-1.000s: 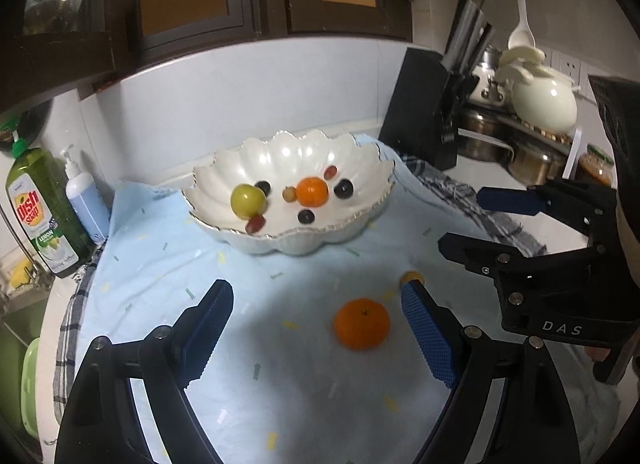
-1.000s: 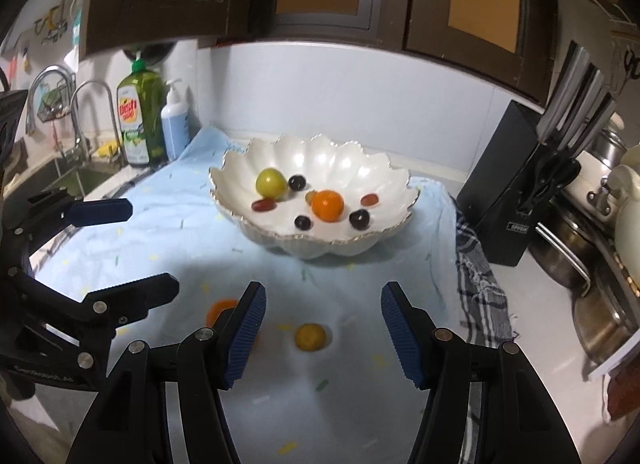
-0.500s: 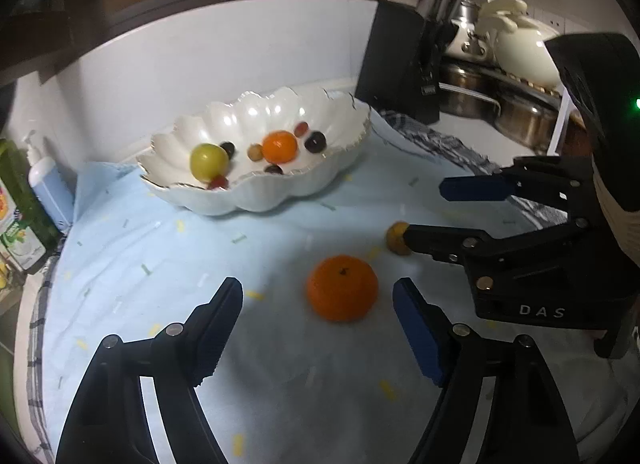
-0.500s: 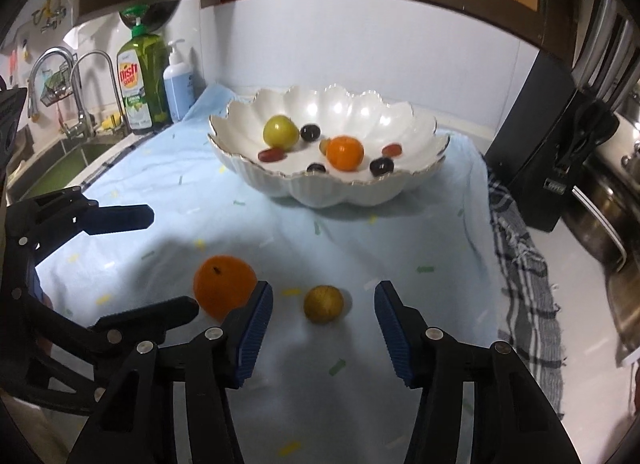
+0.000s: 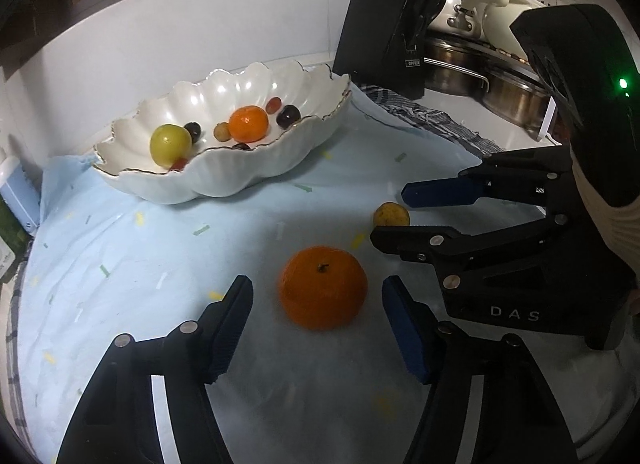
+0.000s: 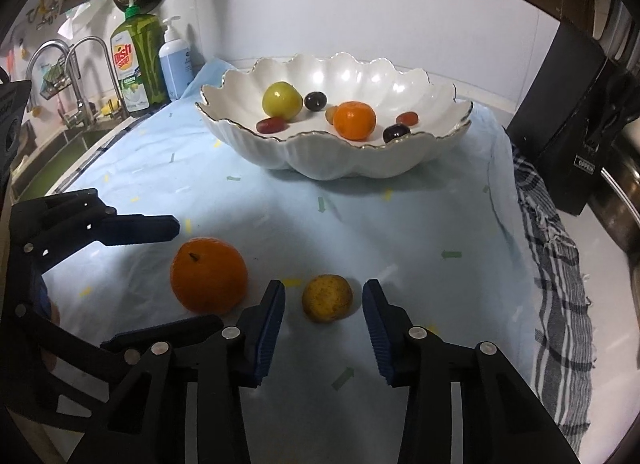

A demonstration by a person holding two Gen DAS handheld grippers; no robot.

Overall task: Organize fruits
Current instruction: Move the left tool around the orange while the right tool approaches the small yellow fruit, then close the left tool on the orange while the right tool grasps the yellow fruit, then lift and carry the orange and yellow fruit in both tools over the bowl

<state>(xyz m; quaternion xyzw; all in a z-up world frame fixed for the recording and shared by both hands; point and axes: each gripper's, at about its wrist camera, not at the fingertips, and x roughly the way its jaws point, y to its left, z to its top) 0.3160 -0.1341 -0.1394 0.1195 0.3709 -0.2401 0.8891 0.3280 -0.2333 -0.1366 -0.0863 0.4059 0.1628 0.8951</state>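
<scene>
Round orange mandarin (image 5: 323, 287) and small yellow-brown fruit (image 6: 327, 297), lying on the blue-clothed counter (image 6: 400, 232), are now sitting between the lowered, spread-apart left tool (image 5: 318, 318) and right tool (image 6: 324, 322), grasps looking imminent.

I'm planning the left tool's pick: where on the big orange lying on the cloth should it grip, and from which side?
Grip the big orange across its widest middle, coming in low from the near side as the left tool already faces it. It sits stem-up and round, apart from the small yellow fruit, with both open pads flanking it.
</scene>
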